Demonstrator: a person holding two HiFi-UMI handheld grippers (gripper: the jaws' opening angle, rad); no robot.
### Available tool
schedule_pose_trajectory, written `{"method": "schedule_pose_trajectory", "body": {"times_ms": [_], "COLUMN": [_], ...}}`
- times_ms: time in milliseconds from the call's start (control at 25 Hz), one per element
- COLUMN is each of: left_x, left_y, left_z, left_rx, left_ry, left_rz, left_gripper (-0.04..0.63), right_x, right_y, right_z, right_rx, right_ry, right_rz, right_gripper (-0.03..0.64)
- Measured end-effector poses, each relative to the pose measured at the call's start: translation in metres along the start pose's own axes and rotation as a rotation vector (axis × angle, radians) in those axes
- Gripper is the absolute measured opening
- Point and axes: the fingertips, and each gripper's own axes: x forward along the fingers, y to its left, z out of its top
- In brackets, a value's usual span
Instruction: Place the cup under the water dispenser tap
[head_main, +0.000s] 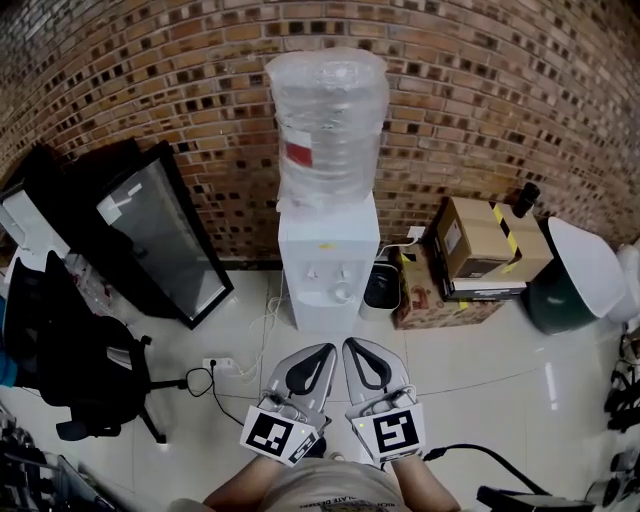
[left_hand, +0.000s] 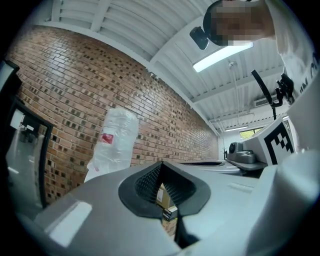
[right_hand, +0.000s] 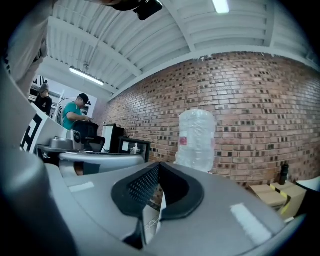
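Honestly, both the left gripper (head_main: 326, 352) and right gripper (head_main: 352, 346) sit clamped shut on nothing at lower centre, facing the water dispenser (head_main: 328, 262) mid-frame, and I can't spot any cup, so they might reach the tap empty-handed.

The far wall (head_main: 120, 80) is laid in red-brown brick, flecked with darker and paler pieces. The water dispenser (head_main: 328, 262) is finished in white, and its clear bottle (head_main: 330, 130) is marked with a red label. The floor (head_main: 480, 370) is covered in glossy pale tiles. The cardboard boxes (head_main: 480, 240) at the right are coloured tan, and one is banded with yellow-and-black tape. The chair (head_main: 70, 350) at the left is upholstered in black. The left gripper (head_main: 322, 352) and right gripper (head_main: 355, 348) are moulded in grey, with black lining on the jaws. Their marker cubes (head_main: 272, 433) are patterned in black and white squares.
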Motion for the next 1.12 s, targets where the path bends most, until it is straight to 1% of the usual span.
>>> {"method": "schedule_pose_trajectory", "body": {"times_ms": [240,440,760,1120], "left_x": [-0.034,-0.055,-0.073,-0.09], "left_y": [-0.049,-0.074,-0.085,-0.081], "left_z": [-0.01,-0.018,-0.01,-0.013], "left_rx": [0.011,0.018,0.035,0.015], "left_ry": [0.013,0.036,0.034,0.045], "left_rz": [0.027,0.056,0.085,0.084], "left_gripper": [-0.008,-0.008,-0.008,-0.008], "right_x": [-0.055,-0.085,-0.105,-0.105], "right_y": [0.014,0.026,0.036,0.051], "right_z": [-0.01,-0.019,-0.017,-0.019], "right_rx": [0.013,0.033,0.046,0.044], "right_ry": [-0.004,0.015,0.009,0.025], "right_rz": [0.025,0.049,0.064,0.056], "right_gripper": [0.006,0.006,0.005,0.005]}}
